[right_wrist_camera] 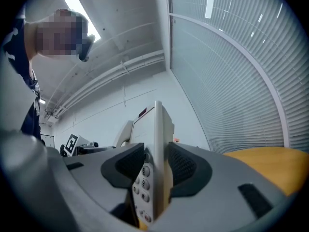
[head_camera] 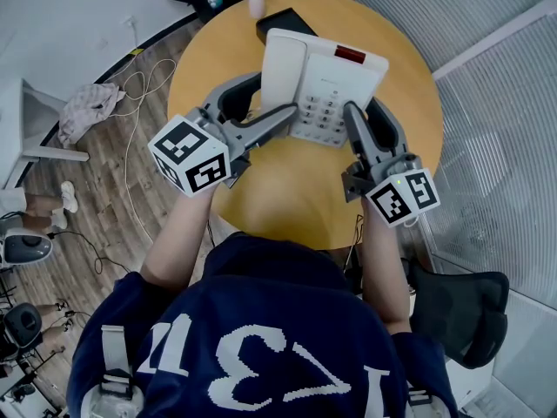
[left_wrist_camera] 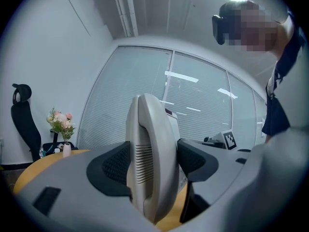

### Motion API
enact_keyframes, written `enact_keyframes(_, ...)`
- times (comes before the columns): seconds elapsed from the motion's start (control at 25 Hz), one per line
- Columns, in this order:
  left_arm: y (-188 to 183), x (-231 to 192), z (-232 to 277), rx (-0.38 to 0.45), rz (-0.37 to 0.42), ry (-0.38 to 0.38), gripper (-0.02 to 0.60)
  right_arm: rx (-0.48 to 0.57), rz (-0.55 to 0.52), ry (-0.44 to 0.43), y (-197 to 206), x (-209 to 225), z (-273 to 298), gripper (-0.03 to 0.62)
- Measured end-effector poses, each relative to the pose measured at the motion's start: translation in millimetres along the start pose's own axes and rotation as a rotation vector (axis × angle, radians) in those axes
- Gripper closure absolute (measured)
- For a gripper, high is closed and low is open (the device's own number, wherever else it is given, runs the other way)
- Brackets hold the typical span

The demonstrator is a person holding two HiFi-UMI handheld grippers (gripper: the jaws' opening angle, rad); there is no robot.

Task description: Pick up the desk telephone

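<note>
left gripper (head_camera: 275, 99) clamps the desk telephone (head_camera: 326, 70) by its handset side. right gripper (head_camera: 365, 110) clamps the keypad edge (phone spans between both).

I see the round table (head_camera: 287, 200) bare on the near side of the desk telephone (head_camera: 326, 72), a flower vase (head_camera: 256, 5) and flat black object (head_camera: 280, 23) crowding the far edge behind it, and a black office chair (head_camera: 474, 316) off its right side.

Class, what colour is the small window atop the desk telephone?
The window is red, clearest in the head view.
</note>
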State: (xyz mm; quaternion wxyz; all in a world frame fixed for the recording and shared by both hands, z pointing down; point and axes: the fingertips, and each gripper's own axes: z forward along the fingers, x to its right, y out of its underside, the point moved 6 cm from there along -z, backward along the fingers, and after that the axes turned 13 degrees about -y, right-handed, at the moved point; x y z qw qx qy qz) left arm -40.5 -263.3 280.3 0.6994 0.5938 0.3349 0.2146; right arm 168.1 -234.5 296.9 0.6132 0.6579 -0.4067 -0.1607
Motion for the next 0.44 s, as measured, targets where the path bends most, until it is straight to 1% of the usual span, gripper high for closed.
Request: enact_keyframes(0.44, -0.6, 0.0, -0.5, 0.015, -0.001, 0.0, 0.268, -0.001, -0.01, 0.003, -4.2, -1.8, 0.3, 0.428)
